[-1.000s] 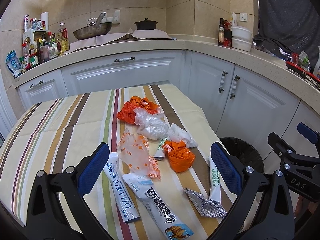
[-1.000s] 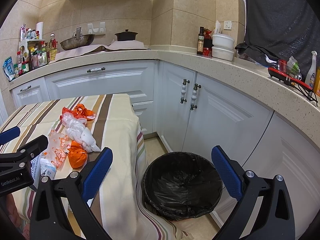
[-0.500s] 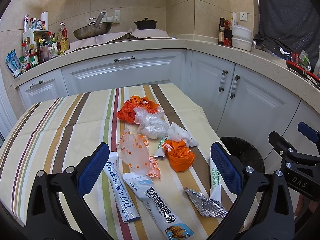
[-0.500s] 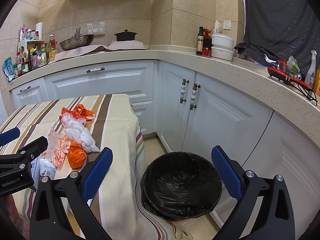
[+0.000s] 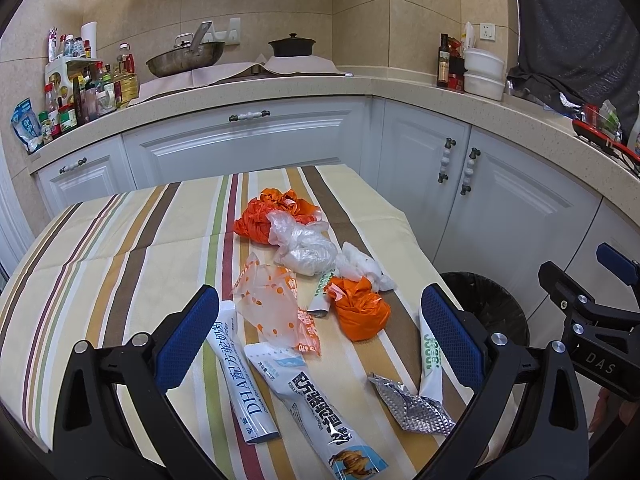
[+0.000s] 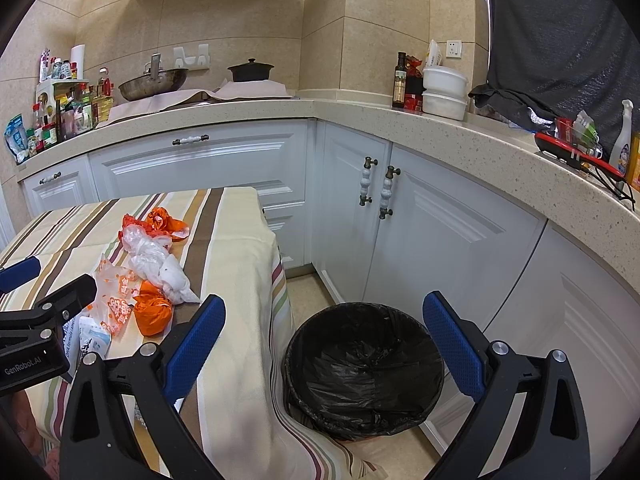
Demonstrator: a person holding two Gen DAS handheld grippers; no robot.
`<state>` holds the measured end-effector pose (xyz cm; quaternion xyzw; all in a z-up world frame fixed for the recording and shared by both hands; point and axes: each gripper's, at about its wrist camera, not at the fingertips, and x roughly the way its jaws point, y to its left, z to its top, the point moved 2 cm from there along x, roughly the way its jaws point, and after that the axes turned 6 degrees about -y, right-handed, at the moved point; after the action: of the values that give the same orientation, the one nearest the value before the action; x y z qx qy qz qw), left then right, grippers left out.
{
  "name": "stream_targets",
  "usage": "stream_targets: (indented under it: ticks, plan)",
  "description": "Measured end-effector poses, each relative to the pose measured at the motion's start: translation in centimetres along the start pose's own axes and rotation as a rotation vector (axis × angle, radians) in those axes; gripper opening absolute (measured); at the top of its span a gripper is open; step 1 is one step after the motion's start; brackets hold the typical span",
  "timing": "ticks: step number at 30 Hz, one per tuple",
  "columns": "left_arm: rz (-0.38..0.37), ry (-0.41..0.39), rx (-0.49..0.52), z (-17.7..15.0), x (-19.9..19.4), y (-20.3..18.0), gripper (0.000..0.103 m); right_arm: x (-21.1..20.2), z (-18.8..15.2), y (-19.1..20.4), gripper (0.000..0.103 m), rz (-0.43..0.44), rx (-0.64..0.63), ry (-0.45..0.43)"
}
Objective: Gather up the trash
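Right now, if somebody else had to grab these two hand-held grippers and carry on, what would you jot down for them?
Left hand-held gripper: open, empty, over the table's near end, above the trash.
Right hand-held gripper: open, empty, above the bin.
Trash, all on the table: two orange bags, clear bags, dotted wrapper, sachets, foil scrap.
Bin: black liner, on the floor just off the table's right edge; no trash visible inside.
Done: nothing collected.
Left: grasp each piece, drop it in the bin.
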<state>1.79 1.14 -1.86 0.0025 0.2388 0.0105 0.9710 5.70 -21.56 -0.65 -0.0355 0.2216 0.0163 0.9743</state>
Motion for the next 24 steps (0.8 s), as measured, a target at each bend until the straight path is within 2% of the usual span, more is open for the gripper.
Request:
stream_targets:
  ticks: [15, 24]
  plan:
    - [-0.001, 0.012, 0.002, -0.8, 0.4, -0.3, 0.099, -0.1, 0.1, -0.1, 0.096, 0.003, 0.003, 0.003]
    - [0.024, 0.036, -0.01, -1.1, 0.6, 1.3, 0.099, 0.8, -1.3, 0.1, 0.096, 0.062, 0.015, 0.028]
